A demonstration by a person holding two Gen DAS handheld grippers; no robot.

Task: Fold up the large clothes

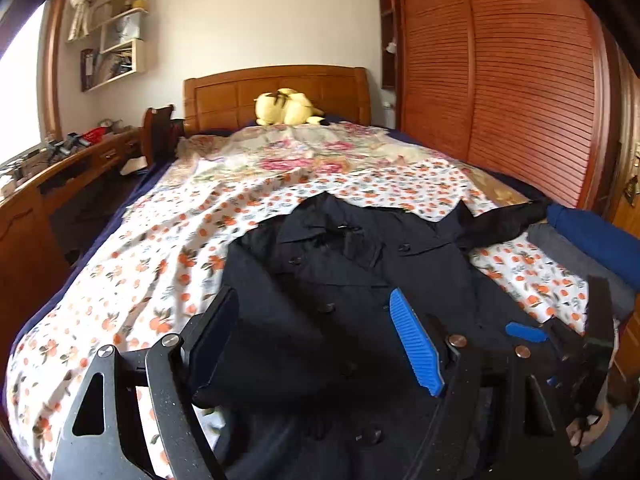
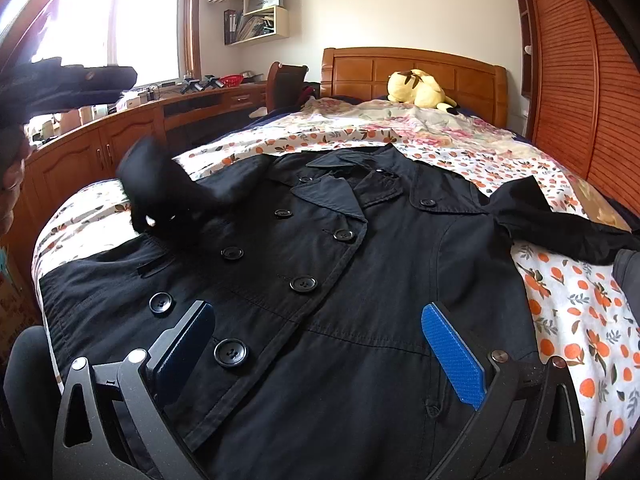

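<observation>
A black double-breasted coat lies front up on the bed's orange-print sheet, collar toward the headboard. One sleeve, blurred, is bent over the coat's chest on the left. The other sleeve stretches out to the right. My left gripper is open low over the coat, with dark cloth lying between its blue pads but not pinched. From the right wrist view it shows as a dark shape at upper left. My right gripper is open just above the coat's lower front, holding nothing.
A yellow plush toy sits by the wooden headboard. Slatted wardrobe doors run along the right. A wooden desk and a chair stand at the left. Folded blue and grey clothes lie at the bed's right edge.
</observation>
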